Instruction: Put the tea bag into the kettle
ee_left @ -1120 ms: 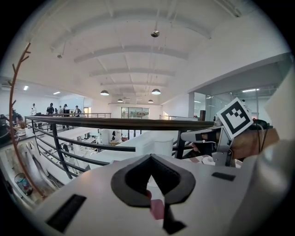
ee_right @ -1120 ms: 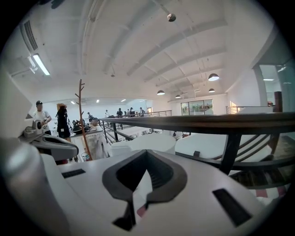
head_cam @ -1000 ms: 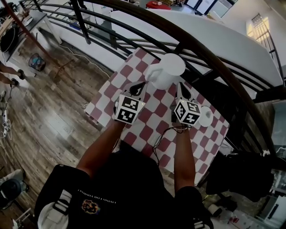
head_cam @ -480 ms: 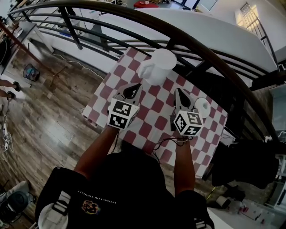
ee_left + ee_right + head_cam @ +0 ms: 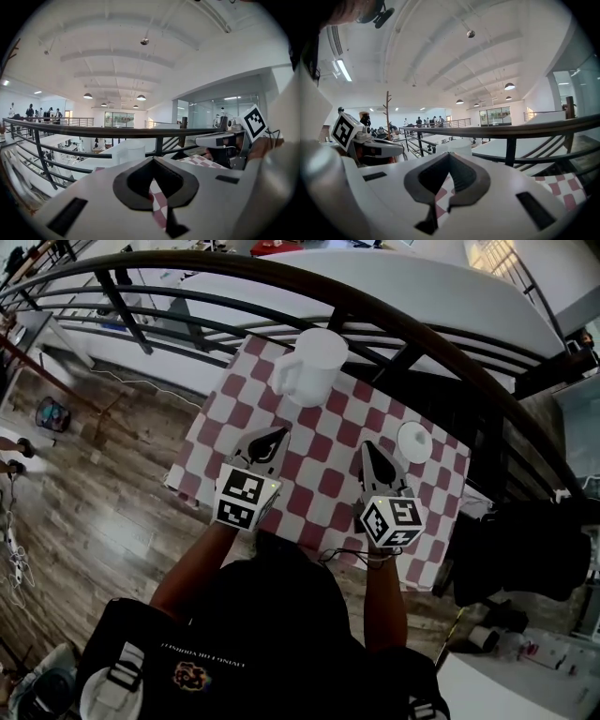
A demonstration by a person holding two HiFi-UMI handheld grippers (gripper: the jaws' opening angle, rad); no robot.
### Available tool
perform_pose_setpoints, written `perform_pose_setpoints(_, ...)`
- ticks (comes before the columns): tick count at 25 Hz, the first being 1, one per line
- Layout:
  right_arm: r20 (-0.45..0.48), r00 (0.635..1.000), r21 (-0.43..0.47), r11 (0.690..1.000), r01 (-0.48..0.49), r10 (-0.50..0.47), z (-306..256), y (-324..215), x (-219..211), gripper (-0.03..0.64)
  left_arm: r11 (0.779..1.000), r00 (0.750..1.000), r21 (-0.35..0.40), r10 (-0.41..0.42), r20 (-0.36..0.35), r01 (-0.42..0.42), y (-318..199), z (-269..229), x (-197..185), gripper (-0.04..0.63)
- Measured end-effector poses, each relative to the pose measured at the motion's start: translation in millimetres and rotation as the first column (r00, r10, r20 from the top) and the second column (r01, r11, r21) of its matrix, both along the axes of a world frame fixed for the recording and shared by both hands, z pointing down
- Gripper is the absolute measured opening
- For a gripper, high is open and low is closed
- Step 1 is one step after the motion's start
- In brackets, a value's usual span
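Both grippers hung over the near half of the red-and-white checked tablecloth [image 5: 322,474], side by side and apart. The left gripper [image 5: 270,437] had its jaws drawn together with nothing between them. The right gripper [image 5: 372,454] was closed the same way and held nothing (only checked cloth showed through the hollow behind each pair of pads). The white kettle [image 5: 314,362] stood upright at the table's far edge, close to the dark railing [image 5: 412,334] and well ahead of the left gripper's tips. A small round white disc [image 5: 414,442] lay on the cloth just beyond the right gripper. The tea bag could not be made out.
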State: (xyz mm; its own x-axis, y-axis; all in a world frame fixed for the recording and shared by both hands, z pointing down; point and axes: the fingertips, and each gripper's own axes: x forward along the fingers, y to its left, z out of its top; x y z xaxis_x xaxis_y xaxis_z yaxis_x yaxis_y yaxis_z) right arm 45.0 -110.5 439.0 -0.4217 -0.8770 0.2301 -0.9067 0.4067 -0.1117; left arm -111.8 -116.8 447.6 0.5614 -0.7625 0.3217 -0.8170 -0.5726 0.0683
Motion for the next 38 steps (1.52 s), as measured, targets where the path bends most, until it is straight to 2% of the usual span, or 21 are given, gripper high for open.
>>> perform_pose_setpoints(7,-0.001,1.000,-0.033,0.999,-0.026,0.026,7.8,61.2,12.8,0.014,0.998,0.998,-0.003,0.063,0.006,-0.063,35.7,1.1,6.9,0.003)
perform_pose_setpoints(15,0.043,0.995,-0.072,0.994,-0.083,0.087,13.3,129.5,23.9,0.014,0.992,0.992,0.001,0.126,0.031,-0.126,72.6,0.9,11.6,0.003)
perform_pose_setpoints(24,0.042,0.991,-0.070,0.990,-0.122,0.125,10.6,164.1,42.1,0.014,0.976,0.976,-0.007,0.218,0.023,-0.218,110.0,0.3,47.2,0.003)
perform_pose_setpoints(38,0.029,0.989,-0.054,0.988,-0.146,0.148,3.8,199.6,98.9,0.014,0.975,0.976,-0.040,0.218,0.023,-0.217,143.8,6.1,102.6,0.003)
